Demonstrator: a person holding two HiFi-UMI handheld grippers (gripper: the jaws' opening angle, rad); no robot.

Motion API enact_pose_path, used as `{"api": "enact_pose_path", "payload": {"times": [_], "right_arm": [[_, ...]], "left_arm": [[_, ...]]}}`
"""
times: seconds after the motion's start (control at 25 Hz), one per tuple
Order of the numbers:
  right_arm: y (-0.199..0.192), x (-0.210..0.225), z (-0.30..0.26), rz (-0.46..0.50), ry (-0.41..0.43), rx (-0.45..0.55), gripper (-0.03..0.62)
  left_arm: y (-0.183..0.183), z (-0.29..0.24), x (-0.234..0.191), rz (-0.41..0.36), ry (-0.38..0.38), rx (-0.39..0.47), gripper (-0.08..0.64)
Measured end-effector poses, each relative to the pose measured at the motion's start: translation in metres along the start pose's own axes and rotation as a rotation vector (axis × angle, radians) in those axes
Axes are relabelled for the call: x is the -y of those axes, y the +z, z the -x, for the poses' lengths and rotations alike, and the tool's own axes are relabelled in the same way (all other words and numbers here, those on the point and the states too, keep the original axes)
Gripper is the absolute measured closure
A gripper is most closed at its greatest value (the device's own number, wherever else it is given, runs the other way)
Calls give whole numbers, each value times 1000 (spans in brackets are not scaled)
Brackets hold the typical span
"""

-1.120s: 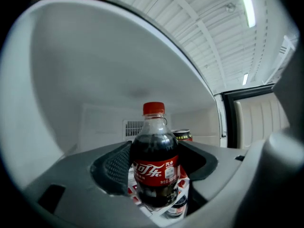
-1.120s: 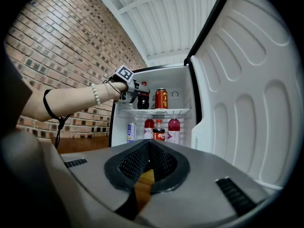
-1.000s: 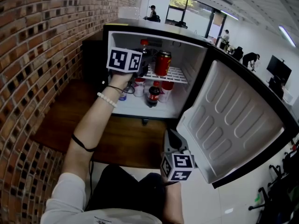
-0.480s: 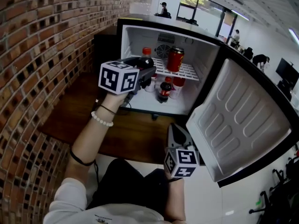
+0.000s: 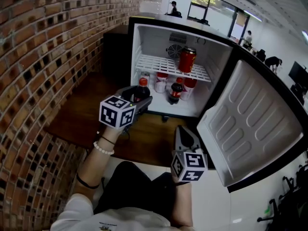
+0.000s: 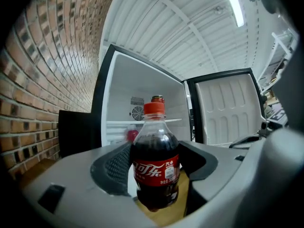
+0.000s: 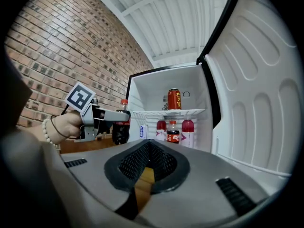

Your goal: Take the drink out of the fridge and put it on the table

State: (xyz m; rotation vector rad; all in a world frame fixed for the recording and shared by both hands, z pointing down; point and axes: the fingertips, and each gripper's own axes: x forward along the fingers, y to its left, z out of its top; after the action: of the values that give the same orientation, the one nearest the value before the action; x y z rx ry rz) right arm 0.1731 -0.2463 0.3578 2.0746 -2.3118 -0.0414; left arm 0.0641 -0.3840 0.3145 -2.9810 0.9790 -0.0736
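A small cola bottle (image 5: 141,89) with a red cap and red label stands upright between the jaws of my left gripper (image 5: 142,98), which is shut on it. The bottle is outside the open mini fridge (image 5: 144,44), in front of its lower left corner, above the wooden floor. In the left gripper view the bottle (image 6: 156,163) fills the middle between the pads. My right gripper (image 5: 182,134) hangs lower, near the fridge door (image 5: 250,124), shut with nothing in it. From the right gripper view the held bottle (image 7: 121,127) shows at the left.
Inside the fridge a red can (image 5: 187,59) stands on the wire shelf, and several bottles (image 5: 175,91) stand below it. A brick wall (image 5: 43,57) runs along the left. A dark wooden surface (image 5: 82,112) lies before the fridge. People stand far behind.
My left gripper has drawn back out of the fridge with the cola bottle, moving down and toward me. The right gripper has stayed near the door.
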Motion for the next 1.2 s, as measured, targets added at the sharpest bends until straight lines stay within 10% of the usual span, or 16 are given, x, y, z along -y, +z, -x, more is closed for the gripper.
{"api": "enact_pose_path", "payload": {"times": [1.2], "right_arm": [[-9, -14, -8, 6, 25, -25, 580]], "left_arm": [[-116, 56, -89, 71, 279, -87, 256]]}}
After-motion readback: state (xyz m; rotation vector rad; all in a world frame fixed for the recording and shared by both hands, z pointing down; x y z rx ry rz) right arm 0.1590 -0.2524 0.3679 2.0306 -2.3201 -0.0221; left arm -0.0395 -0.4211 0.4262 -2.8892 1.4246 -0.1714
